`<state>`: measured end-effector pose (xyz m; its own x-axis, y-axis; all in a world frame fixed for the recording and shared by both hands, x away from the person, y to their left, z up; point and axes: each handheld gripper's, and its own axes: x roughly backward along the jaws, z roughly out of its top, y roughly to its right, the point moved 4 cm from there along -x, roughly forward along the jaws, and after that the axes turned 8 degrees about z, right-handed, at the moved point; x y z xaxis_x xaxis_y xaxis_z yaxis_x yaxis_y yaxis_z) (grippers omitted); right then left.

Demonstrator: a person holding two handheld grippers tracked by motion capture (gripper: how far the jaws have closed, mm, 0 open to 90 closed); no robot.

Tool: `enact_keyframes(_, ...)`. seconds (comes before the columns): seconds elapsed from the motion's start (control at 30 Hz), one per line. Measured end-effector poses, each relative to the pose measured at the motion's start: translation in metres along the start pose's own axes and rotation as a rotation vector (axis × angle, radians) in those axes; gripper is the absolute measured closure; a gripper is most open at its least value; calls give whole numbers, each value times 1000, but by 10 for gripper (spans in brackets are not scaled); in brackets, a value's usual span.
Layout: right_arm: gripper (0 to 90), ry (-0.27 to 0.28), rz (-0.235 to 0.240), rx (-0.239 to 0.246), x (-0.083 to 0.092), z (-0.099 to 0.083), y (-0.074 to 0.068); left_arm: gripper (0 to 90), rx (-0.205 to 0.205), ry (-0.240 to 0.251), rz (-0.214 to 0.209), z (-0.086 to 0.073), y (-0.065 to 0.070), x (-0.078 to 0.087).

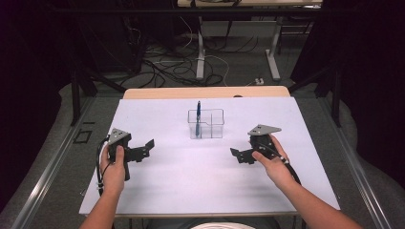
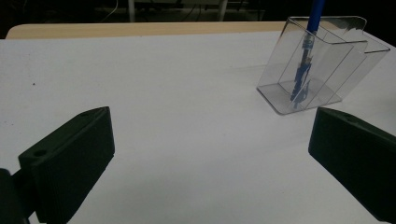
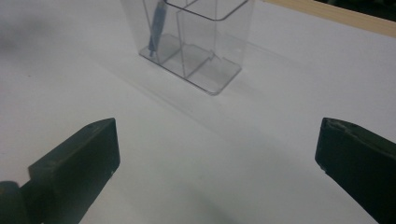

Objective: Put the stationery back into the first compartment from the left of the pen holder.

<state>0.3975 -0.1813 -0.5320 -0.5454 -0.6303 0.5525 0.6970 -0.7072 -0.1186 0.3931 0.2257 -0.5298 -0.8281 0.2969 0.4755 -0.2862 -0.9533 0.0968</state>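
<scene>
A clear plastic holder (image 1: 206,124) with compartments stands at the middle of the white table top (image 1: 191,186). A blue pen (image 1: 198,113) stands upright in its left compartment. My left gripper (image 1: 144,150) rests low at the left of the holder, open, nothing between its jaws. My right gripper (image 1: 240,155) sits at the right of it, also open and empty. In the left gripper view the holder (image 2: 327,65) and pen (image 2: 304,70) lie ahead at the right, beyond the gripper (image 2: 210,140). In the right gripper view the holder (image 3: 210,46) and pen (image 3: 155,28) stand ahead of the gripper (image 3: 217,140).
A wooden strip (image 1: 205,92) runs along the table's far edge. Beyond it are table legs (image 1: 200,52) and loose cables (image 1: 167,67) on the floor. Metal rails (image 1: 52,167) flank the table on both sides.
</scene>
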Motion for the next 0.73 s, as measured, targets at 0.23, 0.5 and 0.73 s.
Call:
enact_keyframes(0.23, 0, 12, -61, -28, 8, -10, 13, 1, 5, 0, 2, 0, 0, 0)
enact_keyframes(0.5, 0, 14, -113, -73, 16, -19, 25, 1, 7, -2, -2, 0, -1, -1)
enact_keyframes(0.73, 0, 8, -171, -94, 24, -23, 40, 1, 18, -4, 5, 0, -2, -2)
